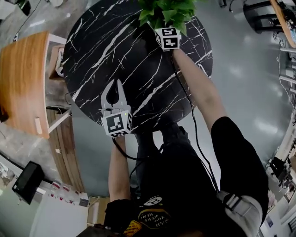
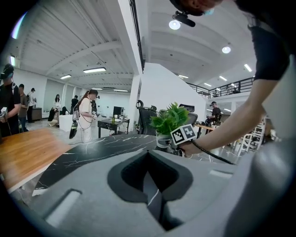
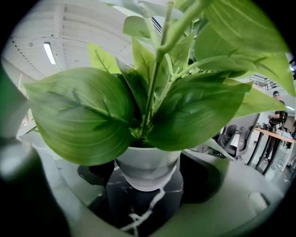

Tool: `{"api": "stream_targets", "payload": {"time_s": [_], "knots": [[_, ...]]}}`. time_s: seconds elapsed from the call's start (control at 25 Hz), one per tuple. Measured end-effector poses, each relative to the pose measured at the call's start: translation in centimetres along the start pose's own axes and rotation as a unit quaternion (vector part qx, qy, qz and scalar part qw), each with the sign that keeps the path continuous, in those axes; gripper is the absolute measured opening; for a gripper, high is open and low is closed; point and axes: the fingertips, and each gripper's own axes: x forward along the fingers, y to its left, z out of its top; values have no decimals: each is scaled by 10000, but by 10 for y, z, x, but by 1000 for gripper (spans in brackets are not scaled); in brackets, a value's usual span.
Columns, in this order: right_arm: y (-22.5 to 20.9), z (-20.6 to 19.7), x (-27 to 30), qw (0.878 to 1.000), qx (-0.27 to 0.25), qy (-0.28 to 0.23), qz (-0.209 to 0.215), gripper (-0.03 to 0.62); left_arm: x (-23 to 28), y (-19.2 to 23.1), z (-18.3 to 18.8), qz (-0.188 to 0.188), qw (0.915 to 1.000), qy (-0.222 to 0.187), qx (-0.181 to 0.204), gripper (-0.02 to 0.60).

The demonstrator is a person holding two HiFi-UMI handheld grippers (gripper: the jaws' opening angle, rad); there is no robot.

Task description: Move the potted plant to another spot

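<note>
- Where the potted plant [image 1: 166,11] stands, at the far rim of the round black marbled worktop [image 1: 111,41], it is upright; white pot [image 3: 147,171], broad green leaves above, long axis vertical
- Right tool [image 3: 147,203]: spread wide, one jaw on each side of the pot; pot sits dead ahead between them, low in the right gripper view; contact with the pot wall cannot be confirmed; judged not yet clamped
- Right arm is stretched fully across the worktop to reach it; this hand is plainly the nearer
- Left tool [image 1: 115,83]: jaws closed together on nothing; hovers over the near side of the worktop, well apart from the plant, which lies ahead of it and to its right
- Judgement: the step in hand is the grasp; jaws need to close on the pot below the leaves, then lift straight up along the pot's axis before any sideways carry; tipping is the risk, the foliage being top-heavy
- Free marble lies toward the person; wooden table [image 1: 23,78] stands beside, to the left
</note>
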Motion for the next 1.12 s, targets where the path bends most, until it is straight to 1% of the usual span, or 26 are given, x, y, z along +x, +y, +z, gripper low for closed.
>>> {"api": "stream_targets", "payload": {"time_s": [0.12, 0.28, 0.4, 0.48, 0.64, 0.8, 0.96, 1.12], "knots": [[-49, -17, -30, 9997, -93, 106, -188, 448, 3, -15, -2, -85, 9999, 48, 45, 3], [-95, -44, -79, 9992, -118, 217, -327, 448, 9, -36, -3, -199, 9997, 87, 94, 3], [-114, -66, -119, 9986, -10, 295, -436, 446, 11, -50, -2, -267, 9995, 133, 118, 3], [-116, -76, -141, 9986, 9, 325, -414, 446, 12, -58, 0, -314, 9993, 150, 140, 3], [-95, -85, -166, 9993, -69, 276, -231, 445, 13, -68, 1, -405, 9988, 184, 193, 3], [-55, -81, -166, 9995, -172, 244, 114, 445, 7, -64, 2, -369, 9990, 183, 185, 3], [-4, -67, -150, 9978, -324, 194, 541, 443, -5, -49, 2, -208, 9996, 154, 139, 3], [53, -53, -133, 9942, -488, 133, 953, 442, -23, -24, 0, 57, 9999, 118, 29, 3]]}}
